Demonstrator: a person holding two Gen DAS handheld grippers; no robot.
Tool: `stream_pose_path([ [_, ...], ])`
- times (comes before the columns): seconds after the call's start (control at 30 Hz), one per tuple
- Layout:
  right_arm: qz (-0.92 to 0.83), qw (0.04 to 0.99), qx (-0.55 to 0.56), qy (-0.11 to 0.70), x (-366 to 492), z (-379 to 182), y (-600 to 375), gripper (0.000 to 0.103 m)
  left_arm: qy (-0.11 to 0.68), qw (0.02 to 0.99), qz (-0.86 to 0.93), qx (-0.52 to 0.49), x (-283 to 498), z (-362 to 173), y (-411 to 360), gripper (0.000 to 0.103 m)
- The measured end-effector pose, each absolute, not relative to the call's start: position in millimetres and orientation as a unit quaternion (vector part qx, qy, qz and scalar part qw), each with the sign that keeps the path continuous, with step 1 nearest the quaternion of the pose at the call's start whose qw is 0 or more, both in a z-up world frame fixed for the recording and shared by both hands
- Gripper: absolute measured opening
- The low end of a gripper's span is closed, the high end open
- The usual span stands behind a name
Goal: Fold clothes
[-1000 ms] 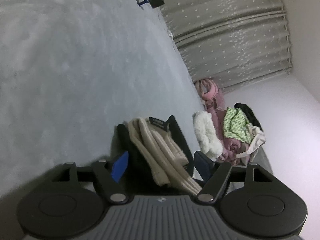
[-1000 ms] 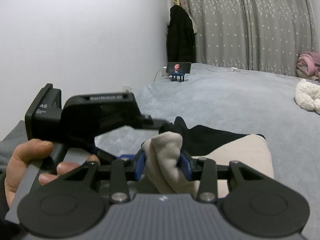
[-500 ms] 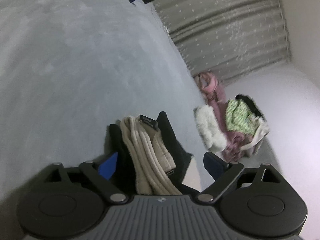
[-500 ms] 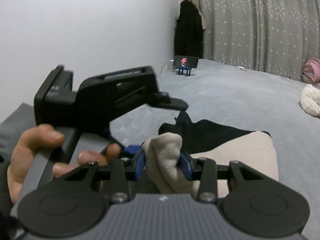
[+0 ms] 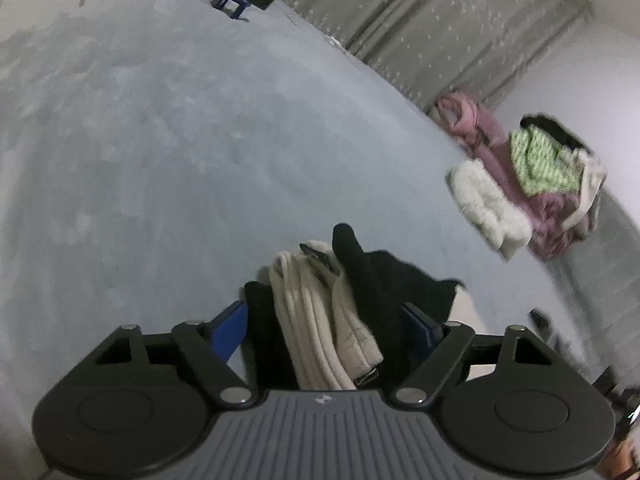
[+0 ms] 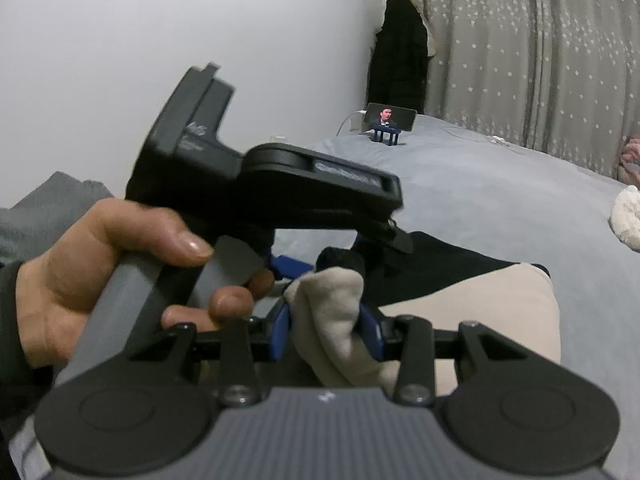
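Left wrist: left tongs [image 5: 326, 320] spread, bunched cream-and-black garment [image 5: 320, 300] between them on the bed [image 5: 160, 160]; unfolded pile [image 5: 528, 184] waits at the far edge. Right wrist: right tongs [image 6: 325, 330] pinching a cream corner [image 6: 328, 300]. Fold looks mid-way, pile left.

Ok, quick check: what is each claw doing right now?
Left claw: wide open, fabric of the black-and-cream garment lying between its fingers.
Right claw: closed on a cream fold of the same garment.
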State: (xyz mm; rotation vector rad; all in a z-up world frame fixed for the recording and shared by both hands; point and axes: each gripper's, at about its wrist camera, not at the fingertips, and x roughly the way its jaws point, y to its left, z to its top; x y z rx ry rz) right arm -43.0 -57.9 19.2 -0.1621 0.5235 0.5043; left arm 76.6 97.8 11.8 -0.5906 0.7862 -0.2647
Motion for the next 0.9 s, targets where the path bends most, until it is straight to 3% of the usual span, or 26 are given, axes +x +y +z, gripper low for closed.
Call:
stream_pose_path([
  [0.17, 0.248, 0.930, -0.089, 0.256, -43, 17, -54, 0.036, 0.379, 0.885, -0.125, -0.240, 74, 11, 94, 0.072],
  [0.43, 0.251, 0.926, -0.112, 0.258, -43, 12, -48, 0.036, 0.369, 0.899, -0.127, -0.200, 70, 14, 88, 0.041],
  [0.53, 0.253, 0.925, -0.118, 0.259, -43, 10, -47, 0.036, 0.361, 0.906, -0.129, -0.178, 69, 19, 83, 0.034],
  [0.77, 0.270, 0.922, -0.099, 0.259, -43, 16, -59, 0.039, 0.361, 0.910, -0.128, -0.160, 68, 23, 81, 0.033],
  [0.9, 0.282, 0.920, -0.082, 0.258, -43, 21, -69, 0.049, 0.363, 0.908, -0.125, -0.164, 68, 23, 81, 0.033],
])
